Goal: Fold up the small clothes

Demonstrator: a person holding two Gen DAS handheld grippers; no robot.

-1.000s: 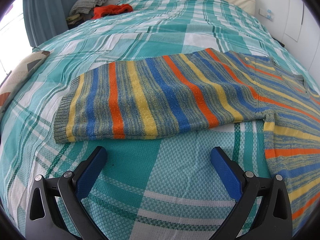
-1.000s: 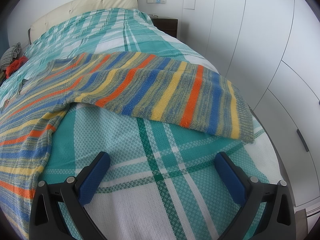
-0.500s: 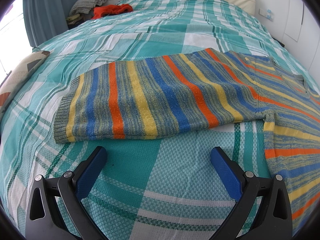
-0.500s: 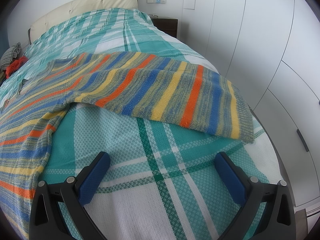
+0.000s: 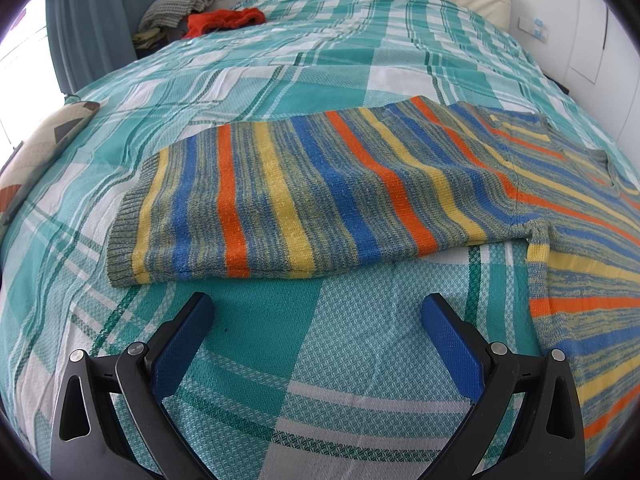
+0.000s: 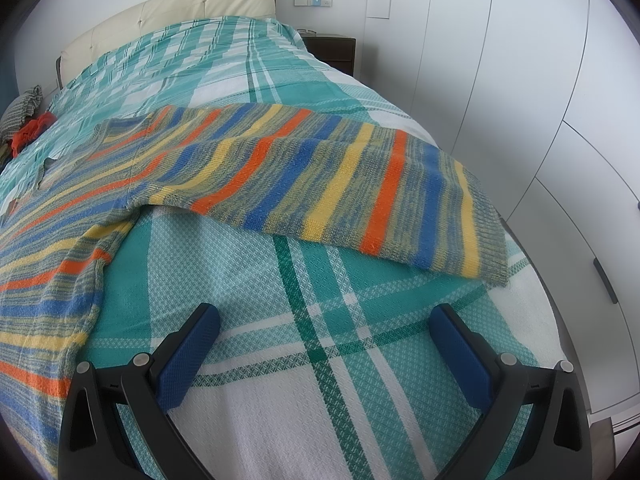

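Woven teal-and-white plaid bedspread (image 5: 360,360) is stretched over the bed, textured and slightly wrinkled. A knitted striped sweater (image 5: 320,200) in blue, orange, yellow and grey-green is laid flat across the bed's middle, sleeves spread toward both side edges; the right sleeve (image 6: 360,192) ends in a ribbed cuff close to the bed's right edge. Soft, loose knit, likely stretchy and prone to sagging.

Risks, judged: the bedspread could be pinched together with a sleeve, since the knit lies flush on it; the right cuff could slide off the bed edge if dragged; uneven lifts would skew the fold.

The left gripper (image 5: 316,304) is spread wide, empty, near the left sleeve (image 5: 240,208). The right gripper (image 6: 326,316) is likewise spread, nothing held.
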